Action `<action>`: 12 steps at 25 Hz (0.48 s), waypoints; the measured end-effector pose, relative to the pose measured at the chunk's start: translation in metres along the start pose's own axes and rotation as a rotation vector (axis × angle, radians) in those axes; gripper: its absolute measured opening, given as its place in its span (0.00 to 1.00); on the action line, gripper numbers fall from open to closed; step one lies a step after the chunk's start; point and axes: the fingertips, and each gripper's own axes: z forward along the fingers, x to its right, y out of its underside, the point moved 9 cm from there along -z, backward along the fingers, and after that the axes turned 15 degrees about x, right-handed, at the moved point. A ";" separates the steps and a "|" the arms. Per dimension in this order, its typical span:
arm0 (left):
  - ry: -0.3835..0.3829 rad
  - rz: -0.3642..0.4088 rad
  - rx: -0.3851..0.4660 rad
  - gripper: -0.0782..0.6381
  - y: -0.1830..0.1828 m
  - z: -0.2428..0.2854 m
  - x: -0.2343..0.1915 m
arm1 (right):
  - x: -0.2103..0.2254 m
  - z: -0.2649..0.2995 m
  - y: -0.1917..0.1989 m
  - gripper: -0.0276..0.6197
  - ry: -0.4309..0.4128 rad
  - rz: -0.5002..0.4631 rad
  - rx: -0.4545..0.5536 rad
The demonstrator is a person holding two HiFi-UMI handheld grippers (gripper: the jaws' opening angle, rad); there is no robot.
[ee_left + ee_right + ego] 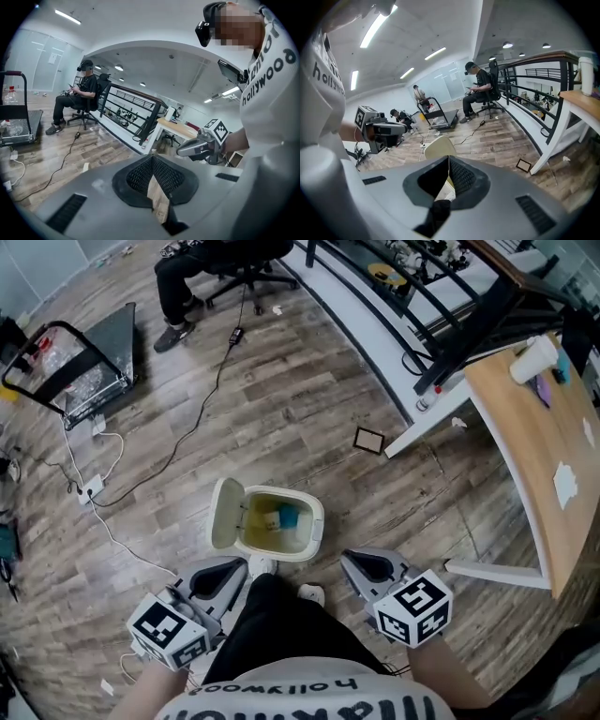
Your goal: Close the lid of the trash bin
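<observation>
A cream trash bin (309, 521) stands on the wood floor just ahead of my feet, with blue and pale rubbish inside. Its lid (225, 514) is swung up and open on the left side. My left gripper (231, 570) hovers below-left of the bin, near the lid, and is shut on nothing. My right gripper (362, 564) hovers below-right of the bin, also shut and empty. In the right gripper view the raised lid (439, 147) shows just beyond the touching jaws (449, 161), with the left gripper (380, 131) off to the left. The left gripper view (151, 159) shows floor and the right gripper (201, 146).
A wooden table (539, 456) with a paper cup (534, 360) stands at the right. A small black frame (368, 440) lies on the floor beyond the bin. Cables and a power strip (91, 489) run at left, near a cart (89, 367). A seated person (202, 277) is far back.
</observation>
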 end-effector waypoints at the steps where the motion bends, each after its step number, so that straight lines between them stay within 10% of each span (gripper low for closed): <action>1: 0.002 -0.003 -0.007 0.12 0.000 0.000 -0.008 | -0.001 0.006 -0.002 0.06 0.005 0.003 -0.005; 12: 0.052 -0.001 -0.032 0.12 -0.031 0.015 -0.101 | -0.008 0.075 -0.027 0.06 0.043 0.042 -0.026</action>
